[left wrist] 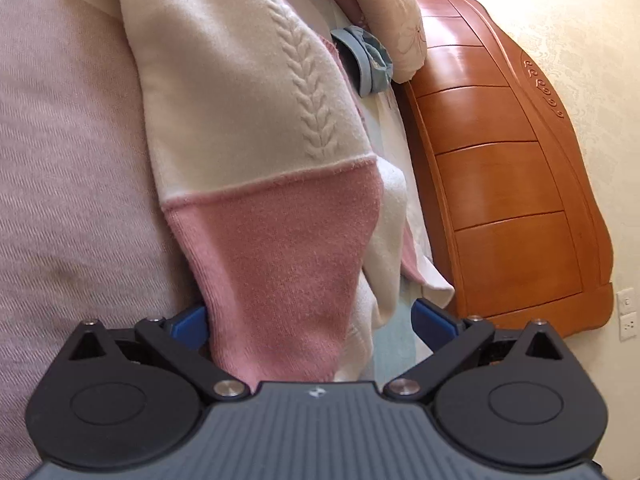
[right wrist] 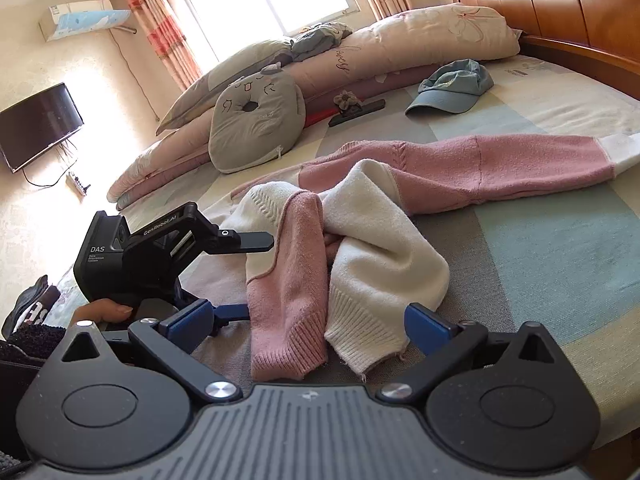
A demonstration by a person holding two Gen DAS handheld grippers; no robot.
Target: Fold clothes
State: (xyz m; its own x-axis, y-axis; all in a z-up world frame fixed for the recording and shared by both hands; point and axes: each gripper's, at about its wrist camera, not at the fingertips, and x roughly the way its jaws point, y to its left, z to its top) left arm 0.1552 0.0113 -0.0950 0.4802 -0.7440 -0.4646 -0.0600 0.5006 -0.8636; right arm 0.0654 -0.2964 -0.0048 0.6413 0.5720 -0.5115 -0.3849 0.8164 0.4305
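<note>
1. Pink and cream knitwear, a sweater [right wrist: 360,216], lies crumpled on the bed [right wrist: 560,240], one pink sleeve with a white cuff stretched out flat toward the headboard side.
2. Nearest the right gripper [right wrist: 308,320], two ribbed ends of the sweater, one pink and one cream, sit side by side on the sheet between its blue-padded fingers [right wrist: 428,326], which stand wide apart and touch nothing.
3. Over on the left, the left gripper [left wrist: 310,320] has its fingers [left wrist: 188,326] spread as well; a pink sleeve section runs down between them and presses against the left pad, though whether it is actually caught further in I cannot tell from here.
4. Seen from the right wrist camera, that left gripper is black, marked "DAS", held from below by a hand [right wrist: 106,308] just beside the sweater.
5. Farther up the bed rest a blue cap [right wrist: 452,88], a grey cat-face cushion [right wrist: 256,120] and a rolled floral quilt [right wrist: 400,44].
6. Behind them stands a glossy wooden headboard [left wrist: 504,168]; a television [right wrist: 38,124] hangs on the far wall.
</note>
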